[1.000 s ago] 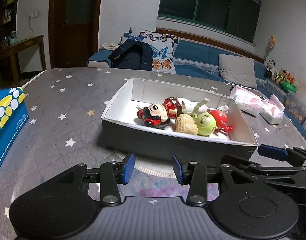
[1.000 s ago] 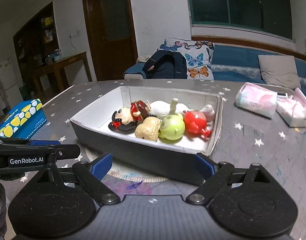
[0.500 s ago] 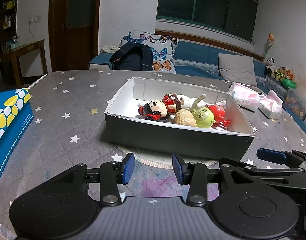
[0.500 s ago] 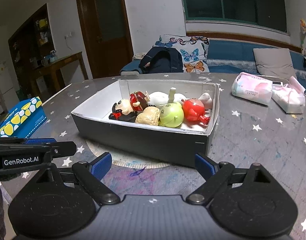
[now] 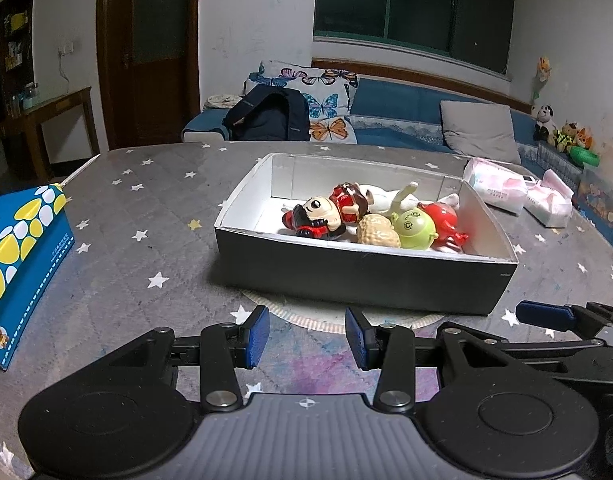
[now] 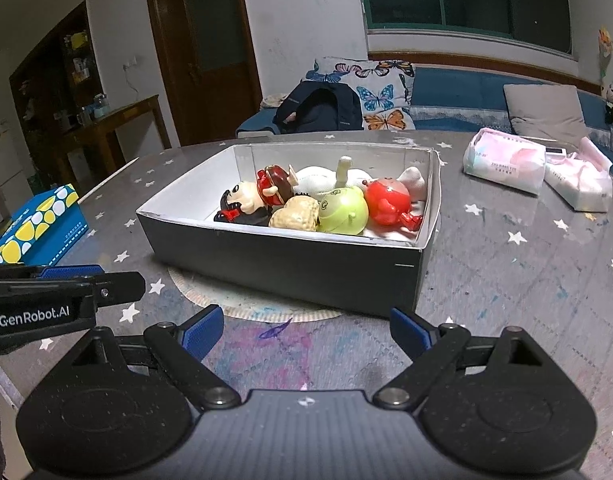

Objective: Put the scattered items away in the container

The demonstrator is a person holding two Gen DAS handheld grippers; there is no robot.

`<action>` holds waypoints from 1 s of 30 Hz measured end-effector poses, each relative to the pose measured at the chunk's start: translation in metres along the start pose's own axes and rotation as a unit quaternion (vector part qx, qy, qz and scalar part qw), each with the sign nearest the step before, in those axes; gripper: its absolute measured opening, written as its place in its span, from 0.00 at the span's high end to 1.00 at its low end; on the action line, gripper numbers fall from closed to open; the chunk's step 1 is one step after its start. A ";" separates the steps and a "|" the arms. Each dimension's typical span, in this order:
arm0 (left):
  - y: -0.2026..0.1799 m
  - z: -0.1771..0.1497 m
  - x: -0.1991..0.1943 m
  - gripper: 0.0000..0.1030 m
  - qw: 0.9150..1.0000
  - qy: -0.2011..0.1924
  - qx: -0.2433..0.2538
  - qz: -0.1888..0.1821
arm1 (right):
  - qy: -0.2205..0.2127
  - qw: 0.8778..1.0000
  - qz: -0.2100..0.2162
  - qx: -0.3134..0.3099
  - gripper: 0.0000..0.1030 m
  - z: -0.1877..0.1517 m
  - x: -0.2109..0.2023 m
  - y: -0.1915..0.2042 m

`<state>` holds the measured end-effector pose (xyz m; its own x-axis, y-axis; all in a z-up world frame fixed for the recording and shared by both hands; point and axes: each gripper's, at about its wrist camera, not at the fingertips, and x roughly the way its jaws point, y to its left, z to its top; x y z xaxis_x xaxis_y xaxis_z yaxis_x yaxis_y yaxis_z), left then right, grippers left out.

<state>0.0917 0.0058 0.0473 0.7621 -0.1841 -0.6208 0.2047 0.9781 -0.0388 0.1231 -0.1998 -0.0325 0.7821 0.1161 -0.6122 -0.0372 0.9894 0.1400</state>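
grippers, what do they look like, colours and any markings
Both are matte black linkage frames with round discs at the base and silver pivot pins. The left gripper and right gripper carry blue ribbed fingertip pads. White "GenRobot.AI" lettering marks the left one's side.

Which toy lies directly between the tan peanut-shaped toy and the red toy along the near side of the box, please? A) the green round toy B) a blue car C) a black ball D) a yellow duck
A: in the right wrist view the green round toy lies in the box, with the tan peanut-shaped toy on one side and the red toy on the other.
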 end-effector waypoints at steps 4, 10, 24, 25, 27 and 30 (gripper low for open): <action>-0.001 -0.001 0.003 0.57 1.000 0.003 0.005 0.003 | 0.005 1.000 0.001 0.003 0.11 0.000 0.004 -0.001; -0.002 0.000 0.009 0.57 1.000 0.007 0.010 0.008 | 0.012 1.000 0.002 0.006 0.11 0.000 0.010 -0.003; -0.005 0.004 0.025 0.57 1.000 0.015 0.019 0.016 | 0.025 1.000 0.004 0.018 0.11 0.003 0.027 -0.009; -0.005 0.005 0.026 0.57 1.000 0.015 0.020 0.017 | 0.026 0.999 0.004 0.019 0.11 0.003 0.027 -0.009; -0.006 0.006 0.027 0.57 1.000 0.016 0.020 0.018 | 0.027 0.999 0.003 0.020 0.11 0.004 0.029 -0.010; -0.007 0.007 0.030 0.57 0.999 0.016 0.024 0.020 | 0.029 0.999 0.003 0.022 0.11 0.005 0.033 -0.011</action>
<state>0.1178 -0.0069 0.0343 0.7504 -0.1417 -0.6456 0.2045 0.9786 0.0228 0.1522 -0.2075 -0.0502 0.7444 0.1276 -0.6554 -0.0128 0.9841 0.1771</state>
